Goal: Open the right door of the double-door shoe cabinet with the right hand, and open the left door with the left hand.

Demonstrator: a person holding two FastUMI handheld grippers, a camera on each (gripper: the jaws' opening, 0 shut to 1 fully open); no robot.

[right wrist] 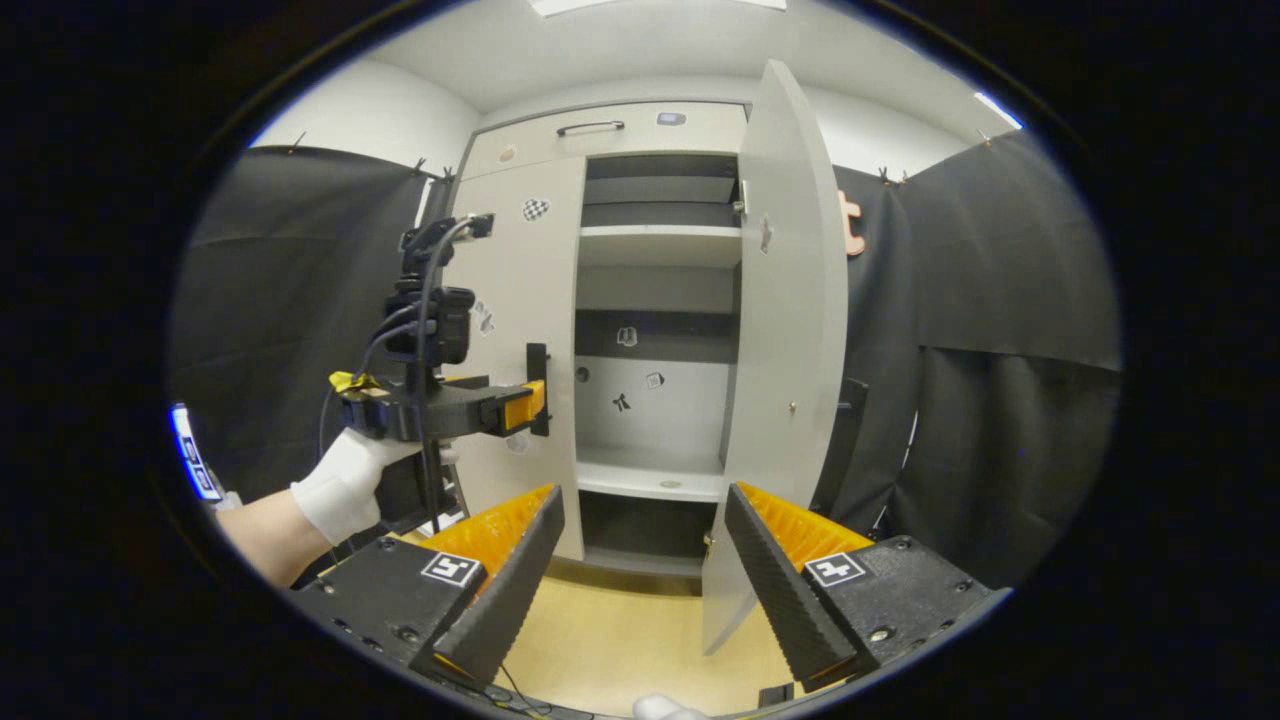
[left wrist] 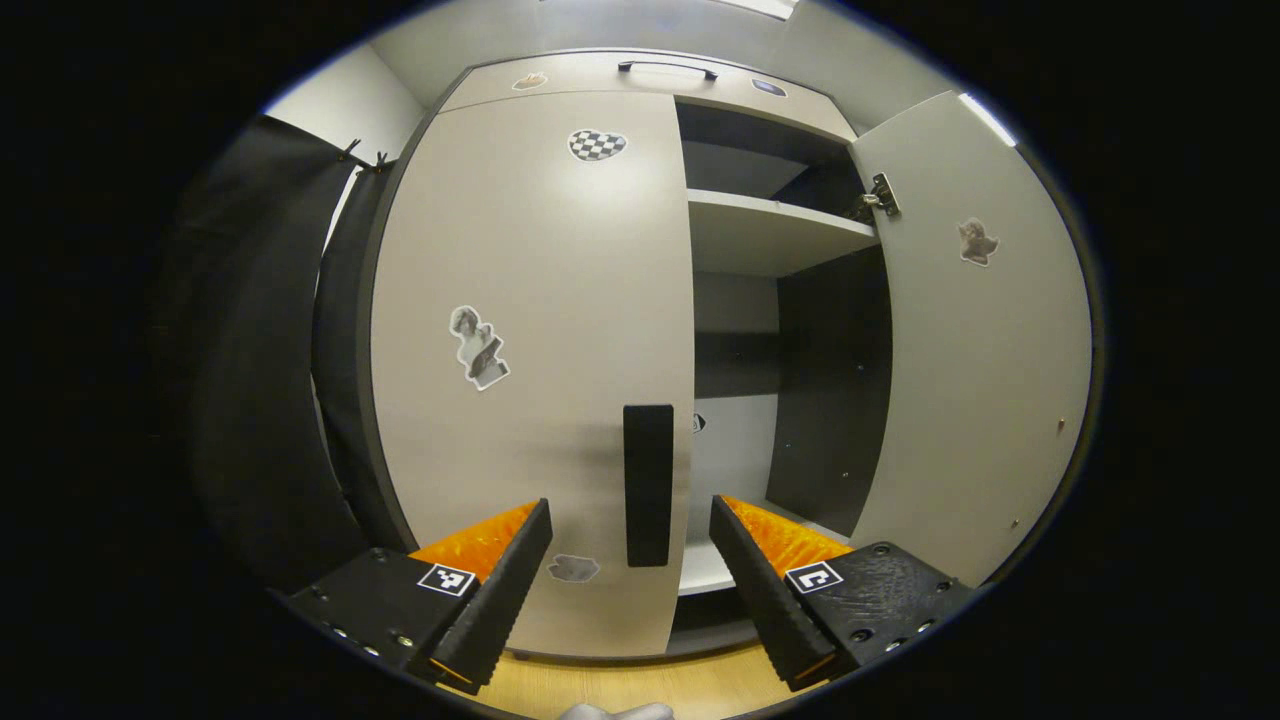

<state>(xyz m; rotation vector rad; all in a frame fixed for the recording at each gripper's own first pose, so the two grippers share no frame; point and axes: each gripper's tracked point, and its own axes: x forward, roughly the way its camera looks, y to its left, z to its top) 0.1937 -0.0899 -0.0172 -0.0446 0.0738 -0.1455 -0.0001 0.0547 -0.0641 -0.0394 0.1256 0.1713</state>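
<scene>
The right door [right wrist: 790,330] of the shoe cabinet [right wrist: 600,130] already stands wide open, and the right gripper [right wrist: 645,560] hangs back from it with its jaws spread and nothing between them. The left door [left wrist: 530,340] is closed, and the left gripper [left wrist: 630,560] is just in front of its black handle [left wrist: 648,485], jaws apart on either side of the handle and not yet pressing on it. The risk is that the jaws close too shallowly and slip off the narrow handle, or that a straight pull works against the hinge.
</scene>
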